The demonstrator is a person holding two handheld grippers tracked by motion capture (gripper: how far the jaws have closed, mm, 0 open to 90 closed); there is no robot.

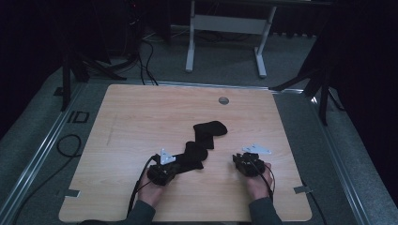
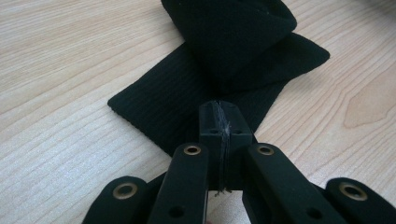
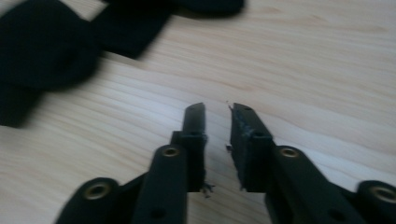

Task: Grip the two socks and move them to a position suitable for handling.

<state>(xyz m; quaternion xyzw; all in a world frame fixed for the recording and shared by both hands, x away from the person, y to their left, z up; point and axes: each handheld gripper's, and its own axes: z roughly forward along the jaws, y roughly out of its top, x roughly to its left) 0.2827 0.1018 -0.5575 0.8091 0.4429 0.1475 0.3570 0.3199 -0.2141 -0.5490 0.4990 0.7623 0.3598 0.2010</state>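
Two black socks lie mid-table, overlapping end to end: the far sock (image 1: 210,130) and the near sock (image 1: 193,153). My left gripper (image 1: 172,165) is at the near sock's front-left end. In the left gripper view its jaws (image 2: 219,109) are pressed shut low over the flat ribbed cuff (image 2: 173,98); I see no fabric between them. A bunched part of sock (image 2: 229,32) lies beyond. My right gripper (image 1: 238,159) is to the right of the socks, over bare wood. Its jaws (image 3: 217,109) stand slightly open with nothing between them, and the socks (image 3: 44,44) lie up and left of them.
The wooden table (image 1: 141,117) has a round grey cable grommet (image 1: 224,100) near its far edge. A white desk frame (image 1: 225,28) and cables stand on the floor beyond the table. Hands and dark sleeves come in at the front edge.
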